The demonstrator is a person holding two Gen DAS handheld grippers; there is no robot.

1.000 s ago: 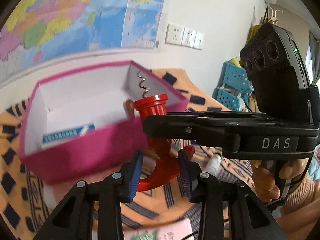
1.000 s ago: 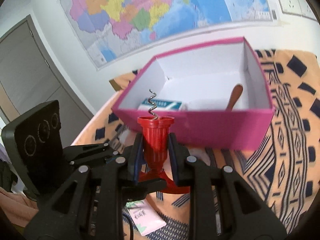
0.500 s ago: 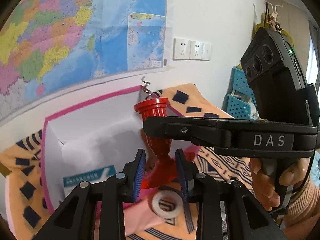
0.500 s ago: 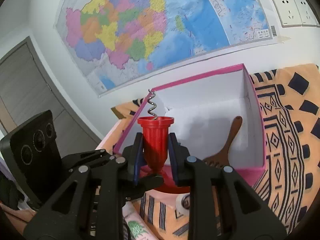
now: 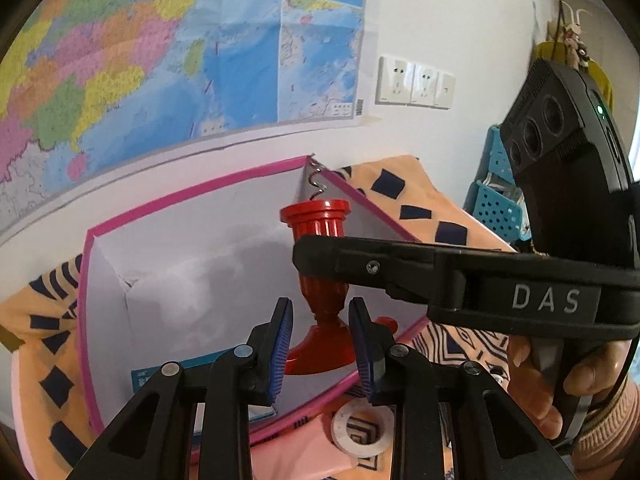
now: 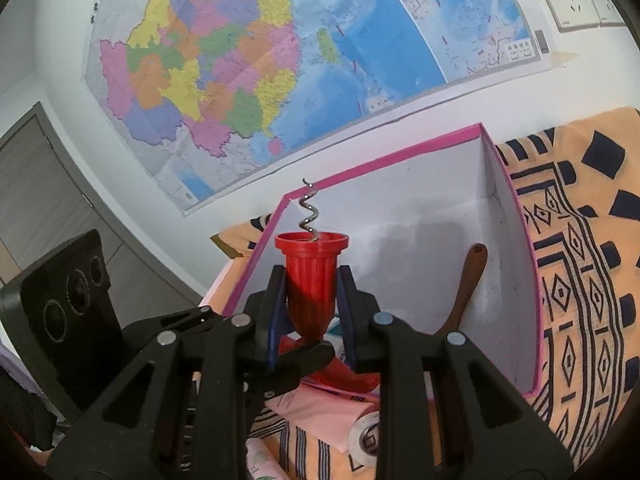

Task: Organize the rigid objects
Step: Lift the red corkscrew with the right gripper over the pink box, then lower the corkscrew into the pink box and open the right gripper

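One pink box (image 6: 516, 216), open-topped, white inside, stands on the patterned orange cloth (image 6: 580, 280) covering the surface. Contents seen: one brown wooden spoon (image 6: 466, 288) leaning against the inner wall, one blue-and-white flat carton (image 5: 200, 368) on the floor of the box. Anything further in the box is hidden behind the fingers.

One red corkscrew (image 6: 312, 280), metal spiral pointing up, is held above the box's near edge. Right hand-held gripper (image 6: 312, 320): blue pads clamped on the fluted red barrel. Left hand-held gripper (image 5: 320, 344): pads flank the corkscrew's narrow neck just above its handle; whether they press on it is hard to judge from this angle, probably touching.

Outside the box, on the cloth: one roll of white tape (image 5: 362, 424), lying partly on one pink sheet (image 5: 296, 448). One hand (image 5: 560, 384) grips the right device's handle.
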